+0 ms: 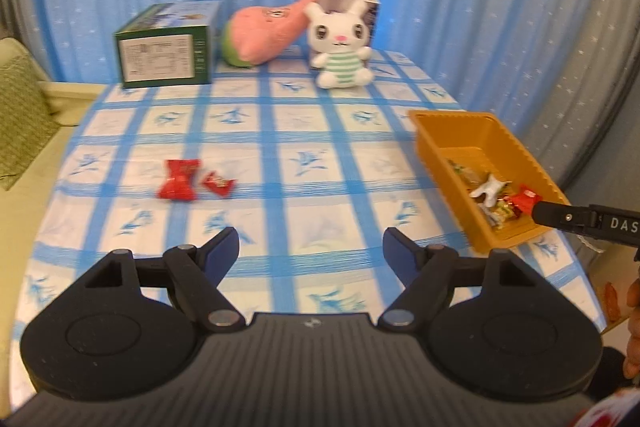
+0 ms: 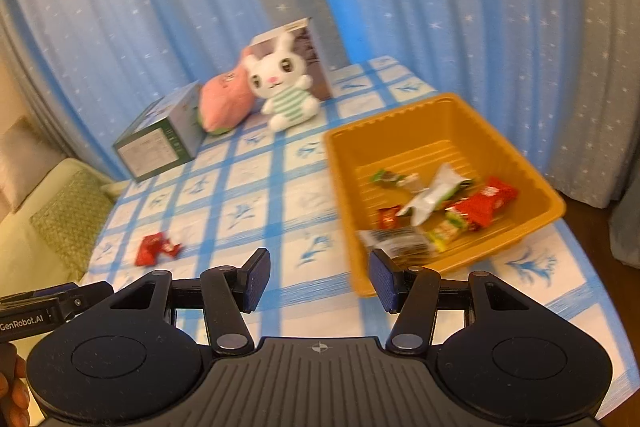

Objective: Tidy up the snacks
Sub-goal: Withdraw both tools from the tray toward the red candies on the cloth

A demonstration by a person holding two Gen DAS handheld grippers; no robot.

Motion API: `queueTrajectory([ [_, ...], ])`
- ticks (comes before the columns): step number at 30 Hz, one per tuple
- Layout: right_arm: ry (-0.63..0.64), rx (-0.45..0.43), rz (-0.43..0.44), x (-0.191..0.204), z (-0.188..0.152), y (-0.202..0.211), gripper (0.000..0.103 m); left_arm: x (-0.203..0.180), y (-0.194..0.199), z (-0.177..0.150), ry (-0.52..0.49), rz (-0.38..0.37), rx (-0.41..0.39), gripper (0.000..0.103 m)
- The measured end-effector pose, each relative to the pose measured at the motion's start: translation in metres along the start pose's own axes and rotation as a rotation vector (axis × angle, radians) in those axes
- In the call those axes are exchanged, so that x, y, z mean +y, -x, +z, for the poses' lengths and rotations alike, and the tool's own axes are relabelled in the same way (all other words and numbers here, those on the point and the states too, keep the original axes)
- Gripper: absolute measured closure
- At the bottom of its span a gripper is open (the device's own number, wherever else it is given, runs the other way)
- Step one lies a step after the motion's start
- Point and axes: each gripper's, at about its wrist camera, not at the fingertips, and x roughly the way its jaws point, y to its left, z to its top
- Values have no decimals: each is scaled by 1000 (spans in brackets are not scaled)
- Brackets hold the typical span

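Note:
Two red wrapped snacks, a larger one (image 1: 179,179) and a smaller one (image 1: 218,183), lie side by side on the blue-checked tablecloth, left of centre; the right wrist view shows them as one red cluster (image 2: 154,247). An orange tray (image 1: 480,131) at the table's right edge holds several wrapped snacks (image 2: 476,207). My left gripper (image 1: 312,243) hovers open above the cloth, nothing between its fingers, with the red snacks ahead and to its left. My right gripper (image 2: 319,267) is also open and holds nothing, at the tray's (image 2: 400,115) near left corner.
At the table's far side stand a green box (image 1: 164,55), a pink plush (image 1: 268,31), a white bunny plush (image 1: 342,43) and a small box behind it. Blue starred curtains hang behind. A green-cushioned sofa (image 1: 20,115) sits to the left.

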Motion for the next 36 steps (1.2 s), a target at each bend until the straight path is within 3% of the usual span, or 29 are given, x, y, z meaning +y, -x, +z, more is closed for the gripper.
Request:
queueTrajectory([
  [20, 175, 65, 83, 82, -20, -27, 48, 68, 24, -12, 53, 98, 1, 26],
  [36, 320, 99, 127, 126, -12, -117, 48, 115, -38, 1, 40, 133, 39, 26],
])
